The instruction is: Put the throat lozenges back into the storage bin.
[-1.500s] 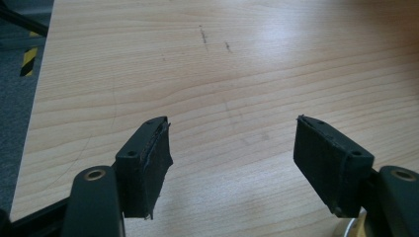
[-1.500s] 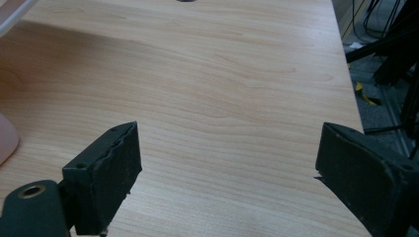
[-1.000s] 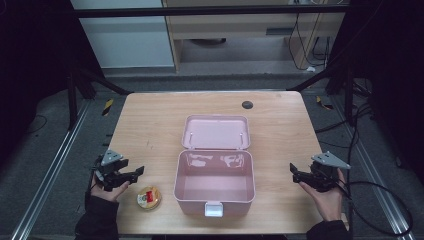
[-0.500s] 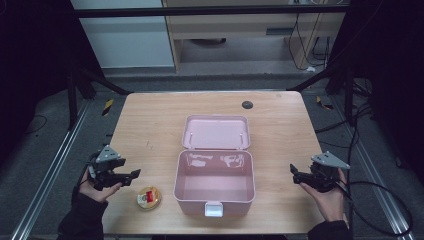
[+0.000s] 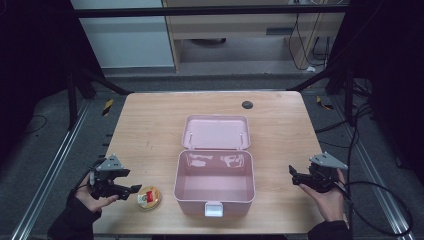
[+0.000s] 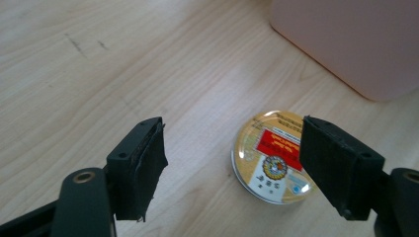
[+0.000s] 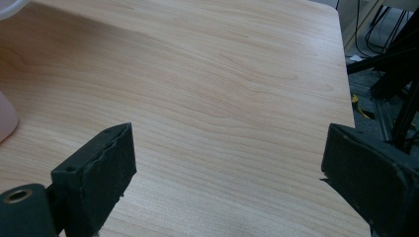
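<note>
Lying beside pink box (image 5: 215, 187), round tin (image 6: 272, 157) (nothing blocking), left tongs (image 6: 232, 173) parted.

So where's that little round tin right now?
The round tin lies flat on the table near its front left edge, between the left gripper and the open pink box.

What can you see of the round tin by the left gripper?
The round tin is a flat, shallow disc, metal by its look, with a glossy gold lid bearing a red and white printed label. It lies flat, lid up, on the wooden table, left of the pink box without touching it. Nothing grips it.
</note>
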The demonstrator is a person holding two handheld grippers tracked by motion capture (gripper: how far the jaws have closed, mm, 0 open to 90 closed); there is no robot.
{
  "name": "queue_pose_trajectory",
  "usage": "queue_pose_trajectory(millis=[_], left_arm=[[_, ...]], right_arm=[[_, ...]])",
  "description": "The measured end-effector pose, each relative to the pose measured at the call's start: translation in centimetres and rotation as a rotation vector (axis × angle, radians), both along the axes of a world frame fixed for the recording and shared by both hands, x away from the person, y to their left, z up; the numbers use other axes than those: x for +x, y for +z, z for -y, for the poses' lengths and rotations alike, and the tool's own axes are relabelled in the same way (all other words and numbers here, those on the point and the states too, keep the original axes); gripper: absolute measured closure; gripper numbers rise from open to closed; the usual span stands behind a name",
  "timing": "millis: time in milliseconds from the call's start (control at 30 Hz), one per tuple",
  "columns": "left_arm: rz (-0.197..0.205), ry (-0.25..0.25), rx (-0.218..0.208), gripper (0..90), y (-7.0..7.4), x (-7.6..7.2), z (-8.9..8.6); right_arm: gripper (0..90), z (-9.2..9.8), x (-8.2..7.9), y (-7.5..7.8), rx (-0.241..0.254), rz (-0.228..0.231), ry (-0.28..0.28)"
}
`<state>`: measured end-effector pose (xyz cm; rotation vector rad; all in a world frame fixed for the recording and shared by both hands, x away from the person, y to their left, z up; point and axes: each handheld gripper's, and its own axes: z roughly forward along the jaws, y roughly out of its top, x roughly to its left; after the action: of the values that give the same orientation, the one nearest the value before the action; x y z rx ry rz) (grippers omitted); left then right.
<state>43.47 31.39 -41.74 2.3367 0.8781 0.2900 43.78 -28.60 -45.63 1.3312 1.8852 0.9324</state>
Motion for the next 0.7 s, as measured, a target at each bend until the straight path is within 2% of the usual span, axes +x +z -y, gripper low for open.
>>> queue_pose_trajectory(millis=[200,267,300,700], left_arm=[[-0.023,-0.063,0.027,23.0,-0.2,-0.3,0.6],[-0.038,-0.104,0.043,22.0,-0.4,-0.4,0.9],[-0.038,-0.104,0.043,21.7,-0.4,-0.4,0.9],[-0.084,-0.226,0.136,18.1,-1.3,-0.5,2.7]], right_arm=[[6.4,-0.1,0.0,-0.1,-0.005,-0.002,0.009],[6.4,-0.1,0.0,-0.1,-0.004,-0.004,0.009],[6.4,-0.1,0.0,-0.1,-0.004,-0.004,0.009],[5.8,0.0,0.0,-0.1,-0.010,-0.011,0.011]])
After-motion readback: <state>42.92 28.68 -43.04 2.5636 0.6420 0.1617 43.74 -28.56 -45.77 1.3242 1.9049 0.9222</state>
